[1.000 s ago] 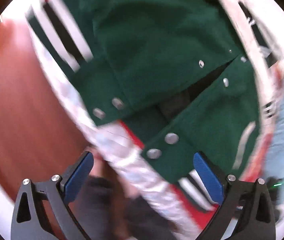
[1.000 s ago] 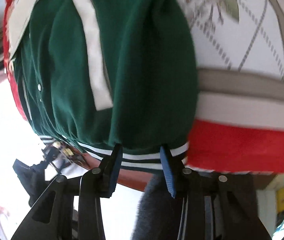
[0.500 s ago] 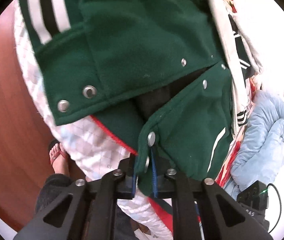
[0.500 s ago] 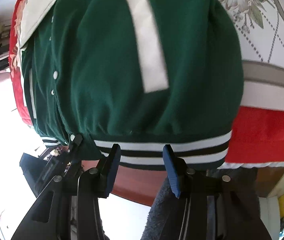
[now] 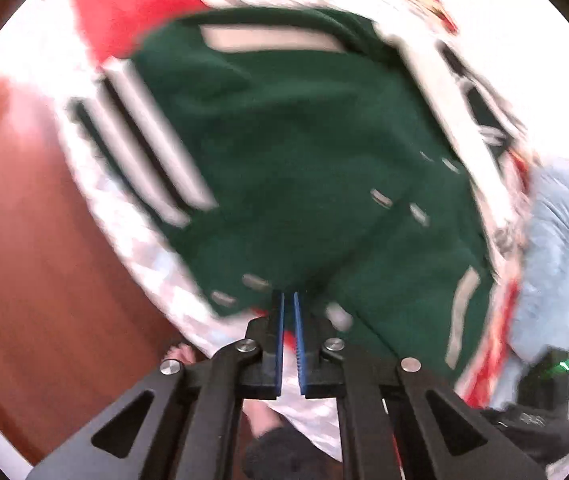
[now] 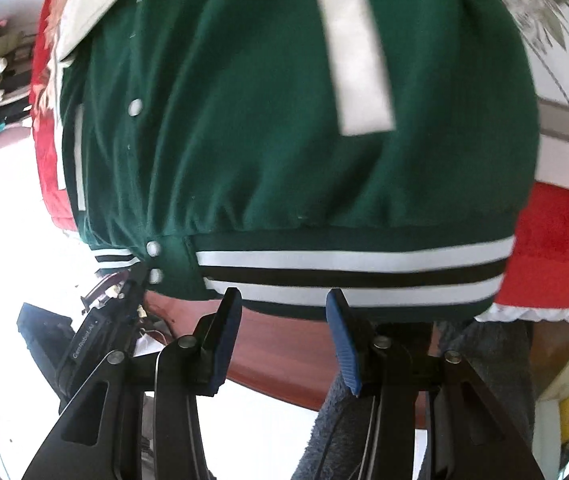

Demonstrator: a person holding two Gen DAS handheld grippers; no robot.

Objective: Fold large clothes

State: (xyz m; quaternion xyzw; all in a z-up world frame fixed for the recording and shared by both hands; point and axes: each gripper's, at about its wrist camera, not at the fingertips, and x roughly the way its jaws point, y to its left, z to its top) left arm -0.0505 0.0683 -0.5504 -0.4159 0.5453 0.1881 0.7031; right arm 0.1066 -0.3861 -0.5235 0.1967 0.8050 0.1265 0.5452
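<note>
A dark green varsity jacket [image 5: 292, 136] with metal snaps and a white and black striped hem lies on a red and white floral bedspread [image 5: 124, 8]. My left gripper [image 5: 289, 300] is shut on the jacket's snap-front edge and holds it lifted. In the right wrist view the jacket [image 6: 244, 120] fills the frame, with a white pocket stripe and its striped hem [image 6: 356, 276] facing me. My right gripper [image 6: 283, 294] is open, its blue pads level with the hem's lower edge and not clamped on it.
The bed's brown wooden edge [image 5: 24, 240] runs at the left. A light blue fleece garment [image 5: 560, 248] lies to the right of the jacket, with a black device [image 5: 544, 376] showing a green light below it. A person's grey-trousered leg [image 6: 364, 420] is under the right gripper.
My left gripper went from open to shut on the jacket's snap edge and now pulls it up and across. My right gripper has moved closer to the striped hem and stayed open.
</note>
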